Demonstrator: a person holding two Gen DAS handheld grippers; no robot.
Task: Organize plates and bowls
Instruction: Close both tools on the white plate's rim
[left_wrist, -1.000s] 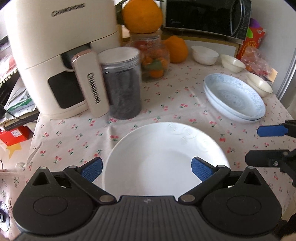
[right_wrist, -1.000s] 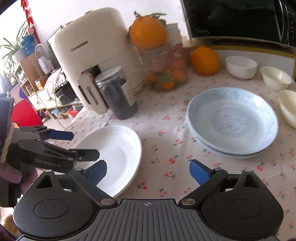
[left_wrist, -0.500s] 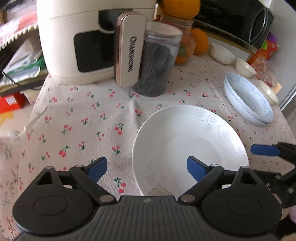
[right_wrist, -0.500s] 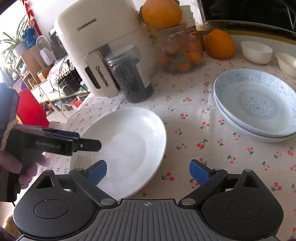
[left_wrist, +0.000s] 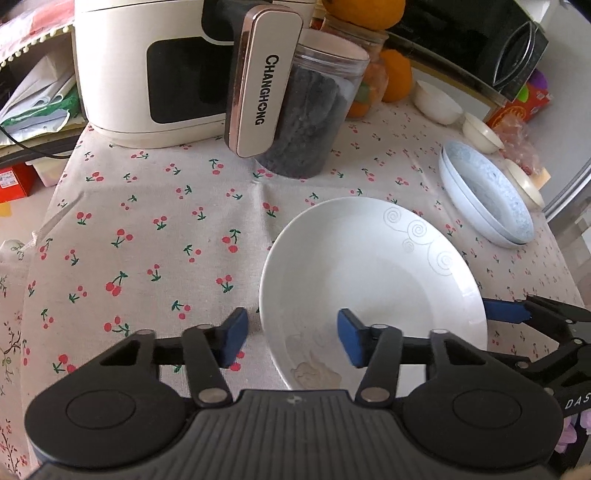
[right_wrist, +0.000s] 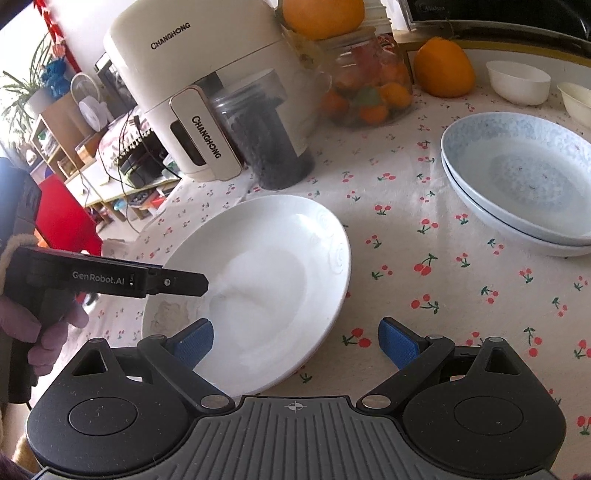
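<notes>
Cherry-print cloth covers the worktop – air fryer and dark jar behind. My left claw has just been narrowing astride the white plate rim, not pressing; right claw wide beside it; blue plates apart.

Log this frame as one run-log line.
phase: grasp approach | left gripper: jaws just closing astride white plate rim, not clamped | right gripper: open at plate's other edge | blue plates: stacked, untouched

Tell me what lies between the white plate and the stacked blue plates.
Nothing but bare cherry-print tablecloth separates the white plate from the blue plates; the right wrist view shows this stretch most clearly.
</notes>
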